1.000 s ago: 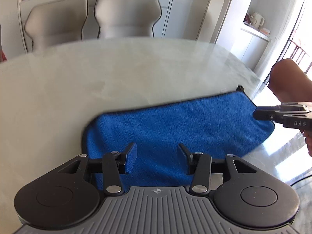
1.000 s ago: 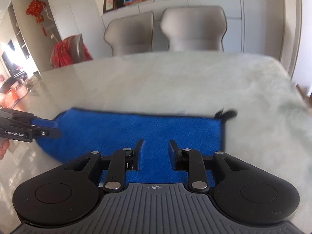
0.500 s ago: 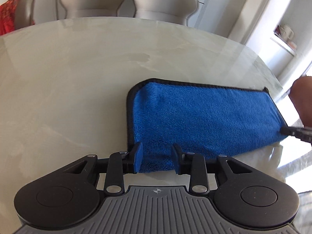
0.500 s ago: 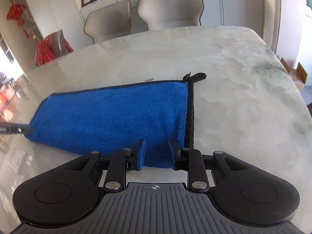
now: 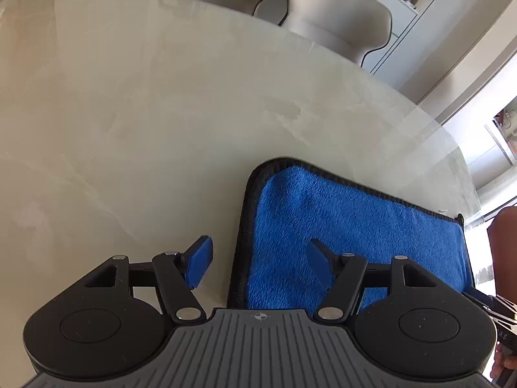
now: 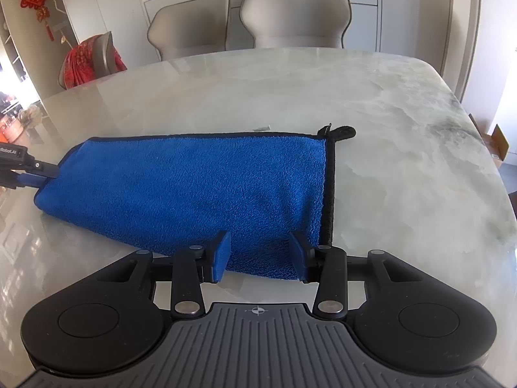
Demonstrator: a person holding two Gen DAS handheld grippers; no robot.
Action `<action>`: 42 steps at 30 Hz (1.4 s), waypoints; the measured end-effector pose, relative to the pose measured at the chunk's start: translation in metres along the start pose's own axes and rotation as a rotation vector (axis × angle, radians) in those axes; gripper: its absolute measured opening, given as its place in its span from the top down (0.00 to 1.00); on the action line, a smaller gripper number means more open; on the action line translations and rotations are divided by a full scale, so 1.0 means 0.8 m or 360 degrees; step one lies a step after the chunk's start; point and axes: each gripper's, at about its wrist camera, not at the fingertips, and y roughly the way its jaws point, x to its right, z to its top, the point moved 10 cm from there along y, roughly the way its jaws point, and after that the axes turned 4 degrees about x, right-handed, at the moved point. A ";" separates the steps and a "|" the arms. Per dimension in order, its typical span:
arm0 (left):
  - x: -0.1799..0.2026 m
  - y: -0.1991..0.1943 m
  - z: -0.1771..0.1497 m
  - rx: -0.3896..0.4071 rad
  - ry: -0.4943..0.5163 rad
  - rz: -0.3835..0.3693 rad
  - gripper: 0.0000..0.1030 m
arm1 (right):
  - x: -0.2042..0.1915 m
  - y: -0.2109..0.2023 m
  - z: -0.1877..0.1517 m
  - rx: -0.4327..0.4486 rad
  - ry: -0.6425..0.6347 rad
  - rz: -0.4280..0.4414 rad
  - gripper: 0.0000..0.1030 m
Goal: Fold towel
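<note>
A blue towel with black trim (image 6: 200,190) lies folded in a long strip on the marble table (image 6: 404,148); it also shows in the left wrist view (image 5: 352,236). A black hanging loop (image 6: 342,132) sticks out at its far right corner. My left gripper (image 5: 258,262) is open over the towel's left short edge, one finger on either side of the trim. My right gripper (image 6: 258,252) is open at the towel's near right corner, the folded edge between its fingers. The left gripper also shows in the right wrist view (image 6: 19,168) at the towel's left end.
Two grey chairs (image 6: 252,22) stand at the table's far side. A chair draped in red cloth (image 6: 90,61) stands at the far left. A cabinet with books and frames lines the back wall. A cardboard box (image 6: 497,145) sits on the floor to the right.
Both grippers have opened wider. The left gripper has shifted left, so the towel's short edge now lies between its fingers. The right gripper has stayed at the near right corner.
</note>
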 end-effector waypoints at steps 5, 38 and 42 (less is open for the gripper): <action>0.017 0.010 -0.004 -0.0071 0.0163 0.0049 0.20 | 0.000 0.000 0.000 0.0008 0.0003 0.0000 0.59; 0.054 -0.002 0.012 -0.0165 -0.0112 -0.0181 0.88 | -0.329 0.037 0.007 0.0273 -0.0947 0.0522 0.57; 0.048 0.006 0.012 -0.0188 -0.0174 -0.0184 0.88 | -0.338 0.064 0.013 0.0352 -0.0985 0.0365 0.57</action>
